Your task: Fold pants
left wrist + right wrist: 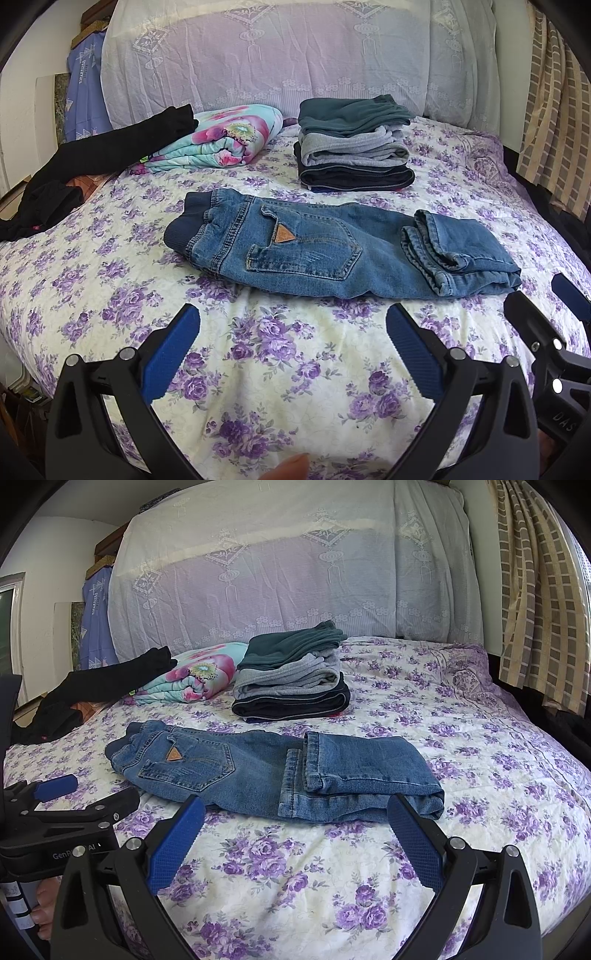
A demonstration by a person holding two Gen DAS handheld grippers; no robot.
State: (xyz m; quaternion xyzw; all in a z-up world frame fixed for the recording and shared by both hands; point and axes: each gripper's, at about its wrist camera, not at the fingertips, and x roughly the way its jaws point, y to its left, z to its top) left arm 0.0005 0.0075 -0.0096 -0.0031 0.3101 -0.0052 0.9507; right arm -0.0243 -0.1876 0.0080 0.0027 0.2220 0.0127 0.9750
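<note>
1. The blue jeans (pixel 332 254) lie flat on the bed (pixel 280 354), just ahead of both pairs of fingers, back pocket up, the elastic waistband pointing left and the leg ends doubled back over the legs on the right.
2. The left gripper (pixel 293 325) hovers over the bedspread short of the jeans, its blue-padded fingers (pixel 173 350) spread wide and grasping nothing.
3. The right gripper (pixel 295 816) is likewise released, its fingers (pixel 413 842) splayed apart; their tips sit just beside the near edge of the folded leg section, and whether they touch the denim cannot be told.
4. Beyond the jeans, farther from the fingers, stands a stack of folded pants (pixel 291 675): teal on top, grey beneath, dark ones at the bottom.
5. Left of that stack lies a folded floral blanket (pixel 221 140), with a black garment (pixel 88 162) draped over its left end.
6. A checked curtain (pixel 535 602) hangs far right.
</note>
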